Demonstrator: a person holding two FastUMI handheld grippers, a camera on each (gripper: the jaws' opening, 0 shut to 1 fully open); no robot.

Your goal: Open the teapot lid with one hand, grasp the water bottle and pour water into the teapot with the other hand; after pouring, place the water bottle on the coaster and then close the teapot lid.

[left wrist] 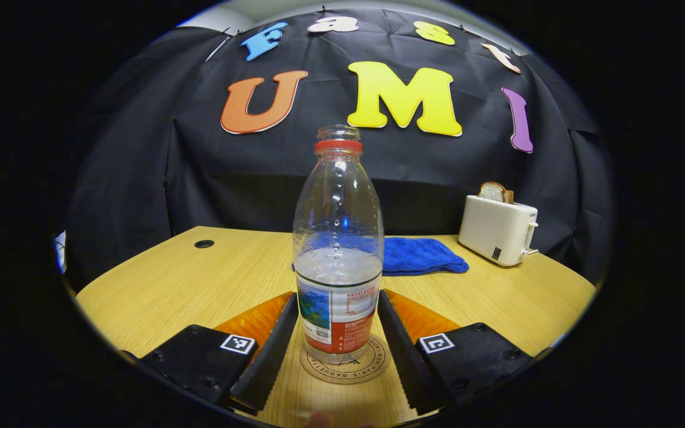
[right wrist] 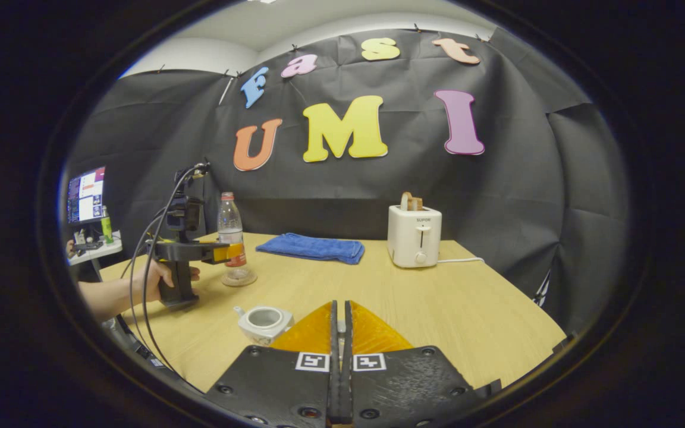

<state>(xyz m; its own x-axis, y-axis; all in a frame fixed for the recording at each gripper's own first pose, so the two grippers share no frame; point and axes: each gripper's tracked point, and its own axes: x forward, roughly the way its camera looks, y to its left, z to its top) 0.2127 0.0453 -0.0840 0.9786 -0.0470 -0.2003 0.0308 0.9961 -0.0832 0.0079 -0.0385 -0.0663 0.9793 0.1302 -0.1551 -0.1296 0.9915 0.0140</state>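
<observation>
Right claw (right wrist: 339,333) pinched together above the lidless teapot (right wrist: 264,321).

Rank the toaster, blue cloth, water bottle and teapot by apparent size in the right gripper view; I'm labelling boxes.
1. Blue cloth and toaster: alike, unranked.
2. Water bottle.
3. Teapot, partly hidden; it sits nearest the camera, so true size is unsure.

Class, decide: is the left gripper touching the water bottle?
Apart. The left gripper view shows the left gripper open, with table visible between each finger and the water bottle on the coaster.
</observation>
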